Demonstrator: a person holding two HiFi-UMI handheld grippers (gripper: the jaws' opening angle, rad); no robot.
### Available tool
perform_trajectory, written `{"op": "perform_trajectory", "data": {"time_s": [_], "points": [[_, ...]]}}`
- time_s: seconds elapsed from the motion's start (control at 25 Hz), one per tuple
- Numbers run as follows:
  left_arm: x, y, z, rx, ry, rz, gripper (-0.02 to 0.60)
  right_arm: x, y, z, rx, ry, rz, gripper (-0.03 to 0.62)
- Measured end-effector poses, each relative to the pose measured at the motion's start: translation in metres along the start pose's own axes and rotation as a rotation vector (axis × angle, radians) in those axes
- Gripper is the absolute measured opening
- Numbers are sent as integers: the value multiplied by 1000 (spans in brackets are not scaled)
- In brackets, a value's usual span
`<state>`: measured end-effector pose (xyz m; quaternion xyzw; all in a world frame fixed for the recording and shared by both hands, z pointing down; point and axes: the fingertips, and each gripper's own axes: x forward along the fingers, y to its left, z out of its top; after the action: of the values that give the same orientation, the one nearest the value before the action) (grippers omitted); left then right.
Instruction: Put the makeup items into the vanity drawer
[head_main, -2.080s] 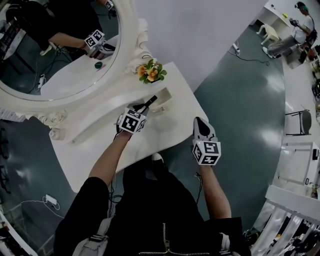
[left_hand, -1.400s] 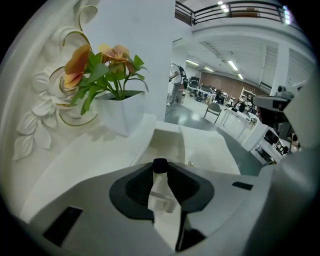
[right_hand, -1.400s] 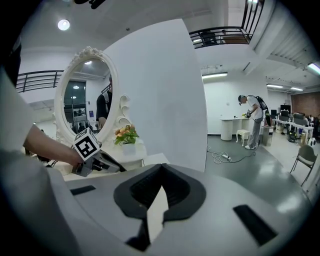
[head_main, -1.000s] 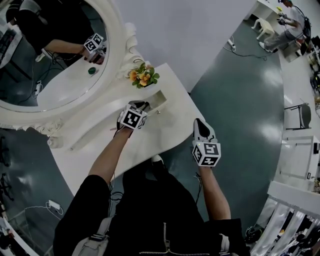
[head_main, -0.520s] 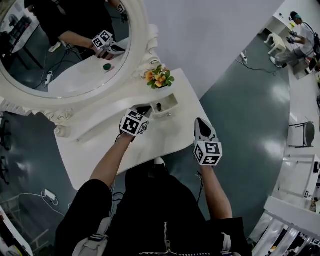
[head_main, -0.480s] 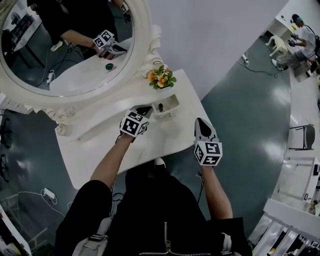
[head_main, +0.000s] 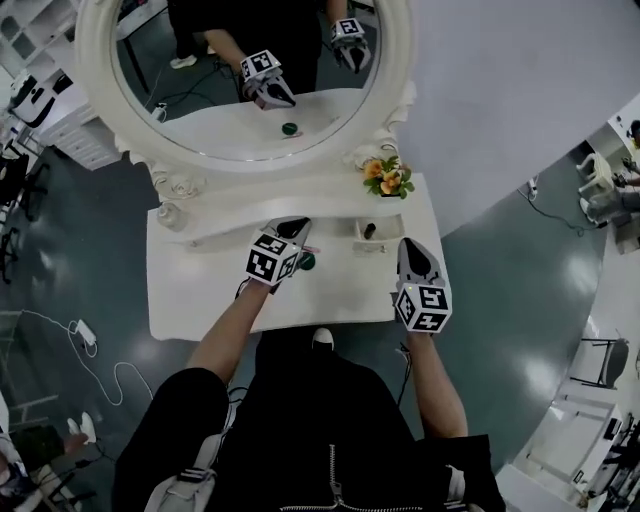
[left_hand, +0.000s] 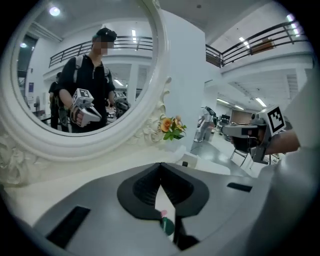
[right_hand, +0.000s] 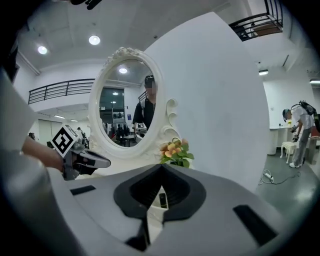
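The small white vanity drawer (head_main: 380, 222) stands open on the tabletop, with a black makeup tube (head_main: 368, 230) lying in it. A round green makeup item (head_main: 306, 263) with a pink piece beside it lies on the table just right of my left gripper (head_main: 297, 228). That gripper is shut and holds nothing; in the left gripper view the green item (left_hand: 168, 226) shows below its closed jaws. My right gripper (head_main: 408, 246) hovers at the table's right front, shut and empty, facing the drawer; the black tube (right_hand: 163, 200) shows through its jaw gap.
An oval white-framed mirror (head_main: 96, 70) stands behind the vanity table (head_main: 200, 300) and reflects both grippers. A small pot of orange flowers (head_main: 387, 178) sits at the back right, close behind the drawer. Beyond the table edges is grey floor with cables at the left.
The left gripper, which held the black tube at the drawer, has let it go inside, pulled back left beside the green item and shut. The head view swung to face the mirror squarely.
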<state>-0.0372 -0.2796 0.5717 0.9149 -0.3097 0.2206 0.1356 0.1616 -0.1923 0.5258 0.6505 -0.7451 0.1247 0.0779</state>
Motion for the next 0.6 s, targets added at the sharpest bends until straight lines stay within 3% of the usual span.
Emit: {"op": "perform_trajectory", "data": {"time_s": [0.24,0.6], "points": [[-46,33,-19,-31,-15,104,20,23,35,7,-36,-8,97,5],[-52,26,-77,-56,91,108,21,33,65,-15,-40,55,167,5]]}}
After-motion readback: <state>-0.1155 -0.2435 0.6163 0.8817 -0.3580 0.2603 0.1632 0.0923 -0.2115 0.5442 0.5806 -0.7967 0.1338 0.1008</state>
